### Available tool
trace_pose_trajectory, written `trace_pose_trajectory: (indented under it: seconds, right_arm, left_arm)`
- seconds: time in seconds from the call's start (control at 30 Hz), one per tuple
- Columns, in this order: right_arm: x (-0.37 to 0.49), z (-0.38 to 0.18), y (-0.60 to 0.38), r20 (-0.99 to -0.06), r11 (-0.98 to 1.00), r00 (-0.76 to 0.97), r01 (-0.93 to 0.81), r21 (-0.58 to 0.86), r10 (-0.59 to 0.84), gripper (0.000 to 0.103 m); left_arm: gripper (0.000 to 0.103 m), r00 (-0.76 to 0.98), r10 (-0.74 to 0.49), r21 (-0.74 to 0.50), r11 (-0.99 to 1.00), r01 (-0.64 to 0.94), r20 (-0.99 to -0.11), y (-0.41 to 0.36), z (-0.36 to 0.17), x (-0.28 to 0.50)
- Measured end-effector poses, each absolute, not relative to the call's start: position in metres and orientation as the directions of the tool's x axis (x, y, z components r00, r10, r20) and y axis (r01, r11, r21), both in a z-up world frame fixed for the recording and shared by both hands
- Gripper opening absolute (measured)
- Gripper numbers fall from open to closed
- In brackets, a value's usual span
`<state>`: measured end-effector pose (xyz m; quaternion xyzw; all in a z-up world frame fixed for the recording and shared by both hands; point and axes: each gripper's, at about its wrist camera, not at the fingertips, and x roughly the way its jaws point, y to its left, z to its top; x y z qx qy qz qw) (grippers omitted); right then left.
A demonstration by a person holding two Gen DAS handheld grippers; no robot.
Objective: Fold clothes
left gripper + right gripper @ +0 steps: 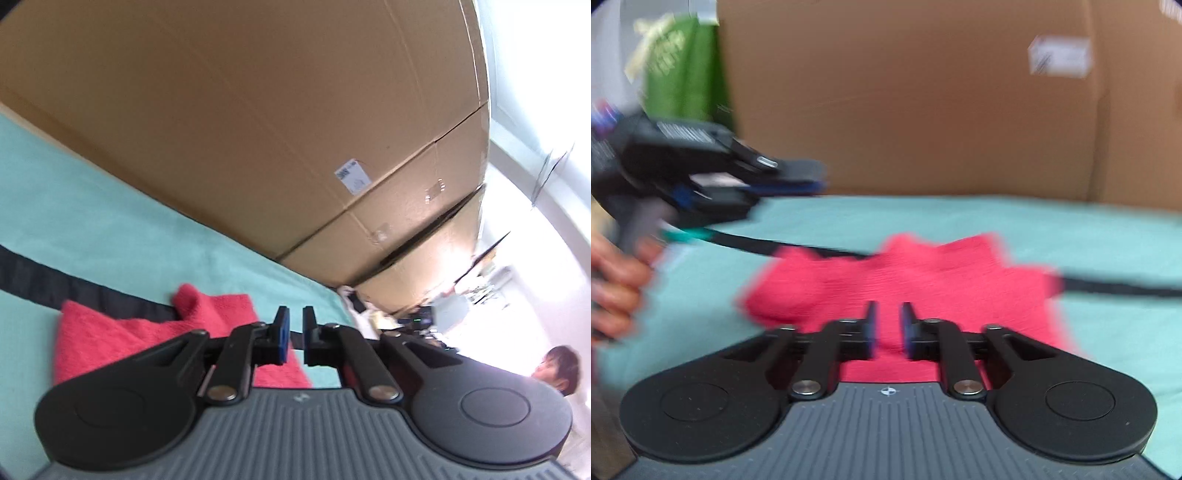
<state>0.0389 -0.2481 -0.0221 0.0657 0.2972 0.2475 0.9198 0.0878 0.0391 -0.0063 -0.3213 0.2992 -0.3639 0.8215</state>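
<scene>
A red cloth (905,273) lies rumpled on the teal cover (1071,236), over a black strip (1126,288) that crosses the cover. My right gripper (889,325) hovers just above the cloth's near edge, open by a narrow gap with nothing between its fingers. In the left wrist view the red cloth (147,332) sits to the left and below my left gripper (295,332), which is tilted, narrowly open and empty. In the right wrist view the left gripper (812,181) is raised above the cover to the left of the cloth, held by a hand (617,288). That view is blurred.
Large cardboard boxes (258,129) stand right behind the teal cover (92,206) as a wall. A green item (683,74) stands at the back left. A person (559,369) is far off at the right in a bright room with clutter.
</scene>
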Motion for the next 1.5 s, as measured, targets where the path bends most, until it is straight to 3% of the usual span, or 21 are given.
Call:
trace_pose_trajectory:
  seconds: [0.13, 0.23, 0.27, 0.3, 0.37, 0.5, 0.6, 0.77, 0.93, 1.13, 1.5]
  right_arm:
    - [0.066, -0.037, -0.219, -0.528, 0.790, 0.588, -0.433, 0.434, 0.612, 0.035]
    - [0.086, -0.047, -0.203, -0.555, 0.819, 0.603, -0.396, 0.416, 0.573, 0.035]
    - [0.091, -0.049, -0.199, -0.558, 0.827, 0.611, -0.390, 0.404, 0.561, 0.035]
    - [0.096, -0.051, -0.196, -0.561, 0.835, 0.619, -0.384, 0.394, 0.550, 0.035]
    - [0.101, -0.053, -0.191, -0.567, 0.844, 0.626, -0.370, 0.389, 0.536, 0.035]
    - [0.107, -0.054, -0.183, -0.577, 0.850, 0.625, -0.356, 0.388, 0.525, 0.032]
    - [0.109, -0.052, -0.176, -0.586, 0.850, 0.616, -0.356, 0.389, 0.527, 0.006]
    - [0.099, -0.045, -0.171, -0.584, 0.863, 0.635, -0.362, 0.354, 0.506, 0.005]
    - [0.082, -0.024, -0.193, -0.498, 0.861, 0.705, -0.371, 0.349, 0.505, 0.005]
    - [0.069, 0.005, -0.247, -0.430, 0.914, 0.813, -0.297, 0.275, 0.394, 0.005]
    - [0.073, -0.010, -0.318, -0.491, 0.966, 0.839, -0.147, 0.214, 0.237, 0.005]
  left_arm:
    - [0.005, 0.635, -0.698, -0.680, 0.644, 0.352, -0.332, 0.069, -0.016, 0.068]
    - [0.025, 0.688, -0.617, -0.622, 0.722, 0.303, -0.381, 0.092, -0.024, 0.054]
    - [0.037, 0.705, -0.588, -0.601, 0.746, 0.285, -0.396, 0.100, -0.027, 0.049]
    - [0.054, 0.720, -0.559, -0.580, 0.770, 0.266, -0.411, 0.108, -0.029, 0.044]
    - [0.076, 0.746, -0.507, -0.538, 0.808, 0.238, -0.431, 0.118, -0.033, 0.037]
    - [0.090, 0.766, -0.475, -0.481, 0.840, 0.249, -0.433, 0.120, -0.033, 0.032]
    - [0.097, 0.775, -0.461, -0.455, 0.854, 0.254, -0.432, 0.117, -0.033, 0.033]
    - [0.101, 0.777, -0.436, -0.415, 0.875, 0.248, -0.454, 0.118, -0.033, 0.029]
    - [0.101, 0.780, -0.408, -0.393, 0.891, 0.227, -0.474, 0.112, -0.031, 0.029]
    - [0.101, 0.768, -0.419, -0.297, 0.904, 0.307, -0.484, 0.070, -0.023, 0.028]
    - [0.102, 0.726, -0.444, -0.072, 0.873, 0.482, -0.525, -0.034, -0.019, 0.033]
